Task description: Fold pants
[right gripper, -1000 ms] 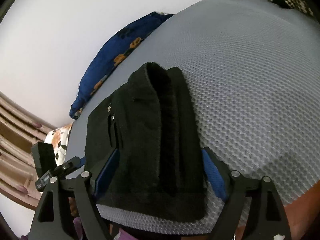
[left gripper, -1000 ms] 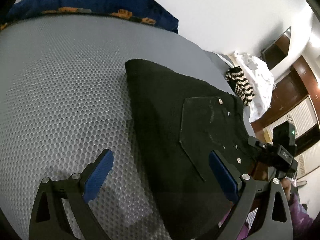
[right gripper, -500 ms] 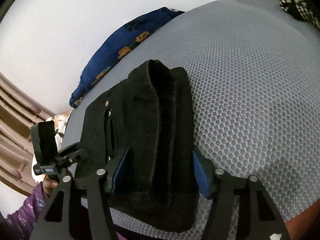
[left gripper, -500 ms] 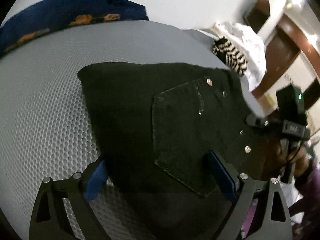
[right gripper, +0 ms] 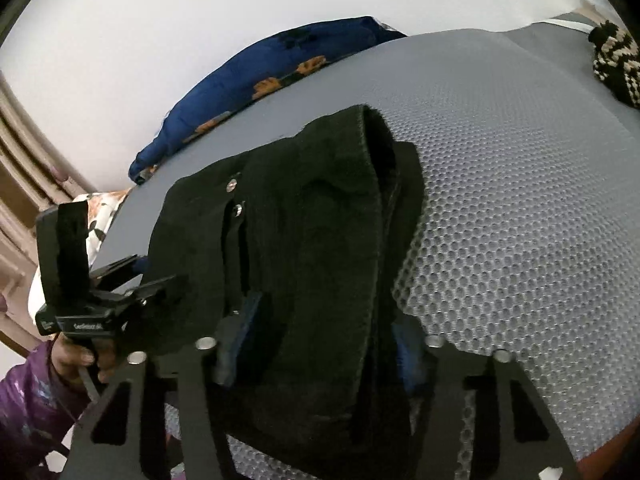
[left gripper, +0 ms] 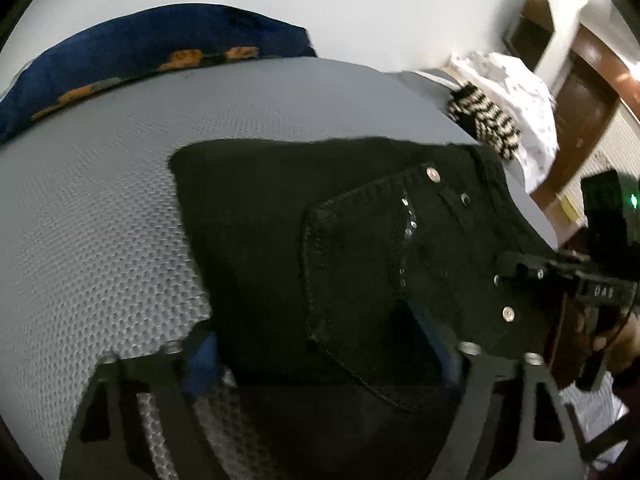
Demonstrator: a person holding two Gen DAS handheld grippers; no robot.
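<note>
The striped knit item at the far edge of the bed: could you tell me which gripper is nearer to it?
Right. The right gripper holds the pants' end on the striped knit's side; the left gripper grips the opposite end.

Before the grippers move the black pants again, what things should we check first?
1. Left hand-held gripper around the black pants: ok, a blue pad on each side.
2. Right hand-held gripper around the folded bundle: ok.
3. Pads actually pinching cloth: cannot tell, fabric hides the tips.
4. Pants lying on the grey mat: ok.
5. Fold neat: not ok, the layers bulge into a hump in the right wrist view.
6. Striped cloth clear of the pants: cannot tell, close to the waistband corner.
</note>
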